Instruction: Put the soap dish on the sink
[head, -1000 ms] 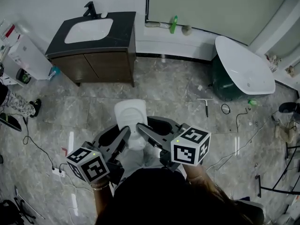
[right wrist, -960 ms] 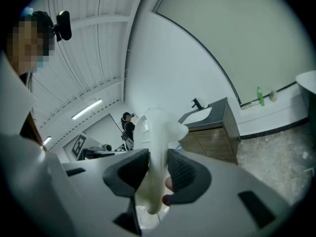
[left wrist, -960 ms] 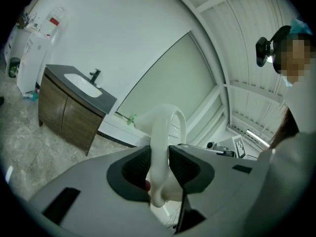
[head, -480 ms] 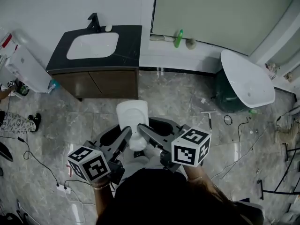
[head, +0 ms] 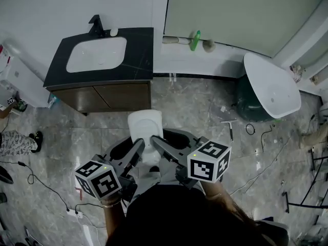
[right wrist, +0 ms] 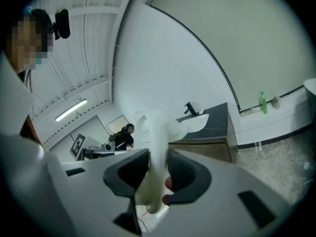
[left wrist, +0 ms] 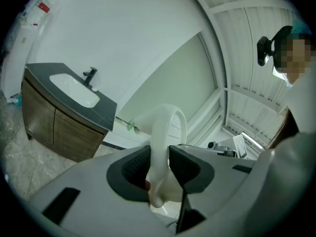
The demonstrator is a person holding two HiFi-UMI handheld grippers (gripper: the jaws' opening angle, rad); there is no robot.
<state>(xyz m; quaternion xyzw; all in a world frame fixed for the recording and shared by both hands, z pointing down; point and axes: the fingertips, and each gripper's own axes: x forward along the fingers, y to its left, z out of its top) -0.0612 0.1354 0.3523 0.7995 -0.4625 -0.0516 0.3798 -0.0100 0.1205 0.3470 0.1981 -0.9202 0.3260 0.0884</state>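
A white soap dish (head: 145, 126) is carried flat above the floor, clamped from both sides. My left gripper (head: 137, 148) is shut on its left rim, and my right gripper (head: 154, 141) is shut on its right rim. In the left gripper view the dish (left wrist: 165, 132) stands on edge between the dark pads (left wrist: 134, 167). The right gripper view shows the dish (right wrist: 154, 152) pinched the same way. The white sink (head: 97, 54) sits in a dark counter (head: 134, 60) on a wooden cabinet, ahead and to the left, with a black tap (head: 96, 23) behind it.
A white toilet (head: 271, 86) stands to the right against the wall. A green bottle (head: 195, 40) lies on the ledge by the glass panel. Cables (head: 36, 181) and small tools (head: 229, 127) lie on the marble floor. A person's patterned leg (head: 15, 141) shows at the left edge.
Both grippers and the dish have travelled toward the sink cabinet, which now sits lower and larger in the head view. The grip on the dish is unchanged.
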